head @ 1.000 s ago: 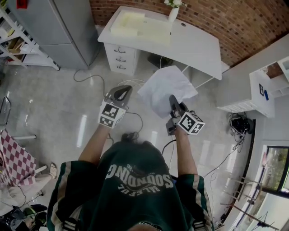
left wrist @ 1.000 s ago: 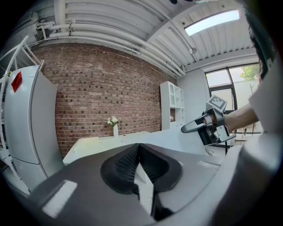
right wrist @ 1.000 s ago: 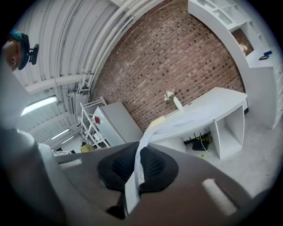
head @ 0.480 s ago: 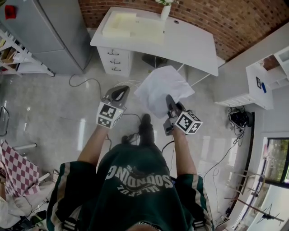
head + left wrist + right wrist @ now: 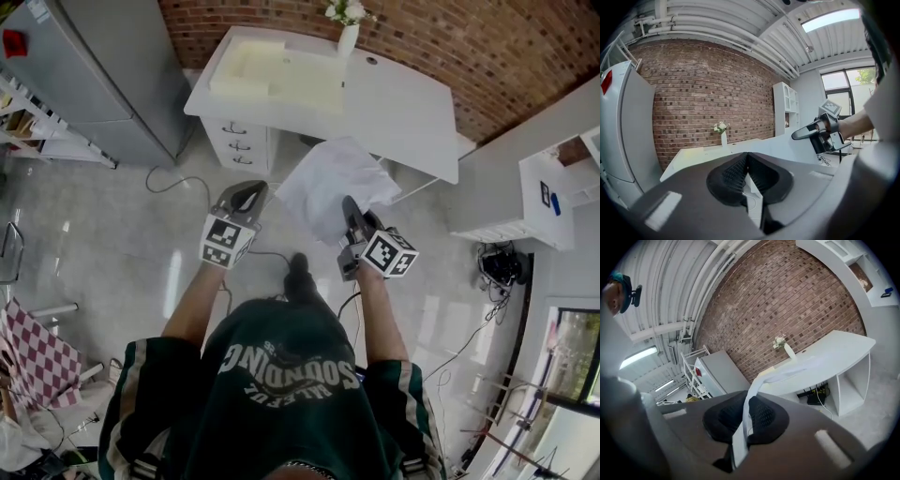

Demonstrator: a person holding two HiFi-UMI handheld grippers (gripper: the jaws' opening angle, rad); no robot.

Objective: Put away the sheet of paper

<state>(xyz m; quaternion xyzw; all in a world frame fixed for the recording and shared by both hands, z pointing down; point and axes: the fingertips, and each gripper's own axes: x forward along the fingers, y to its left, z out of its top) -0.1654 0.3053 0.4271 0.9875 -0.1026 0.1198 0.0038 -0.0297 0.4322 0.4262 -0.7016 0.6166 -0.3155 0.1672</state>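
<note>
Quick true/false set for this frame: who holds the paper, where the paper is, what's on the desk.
1. The right gripper is shut on the sheet of paper. True.
2. The left gripper grips the paper too. False: its jaws are together with nothing between them, and it is apart from the paper.
3. The paper lies flat on the white desk. False: it is held up in the air, short of the desk.
4. A vase with flowers stands on the desk. True.
</note>
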